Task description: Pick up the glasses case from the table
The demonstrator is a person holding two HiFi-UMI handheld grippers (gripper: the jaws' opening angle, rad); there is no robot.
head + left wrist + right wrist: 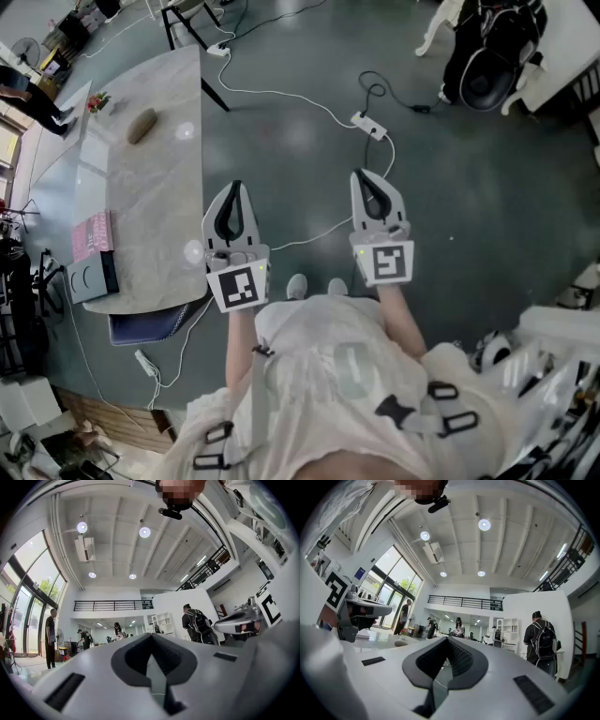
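Observation:
The glasses case [142, 125], a brown oval, lies on the far part of the pale marble table [155, 216] at the left. In the right gripper view the glasses case [400, 643] shows as a small dark oval on the tabletop. My left gripper [234, 190] hangs beside the table's right edge, well short of the case, jaws together with nothing in them. My right gripper [366, 178] is held over the floor further right, also shut and empty. Both point about level into the hall, as the left gripper [152, 637] and right gripper [447, 640] views show.
A pink book [91, 234] and a grey box [89, 277] lie at the table's near end, with a blue seat [145, 326] below. A power strip [370, 124] and white cables cross the floor ahead. Several people stand in the hall, one with a backpack [542, 641].

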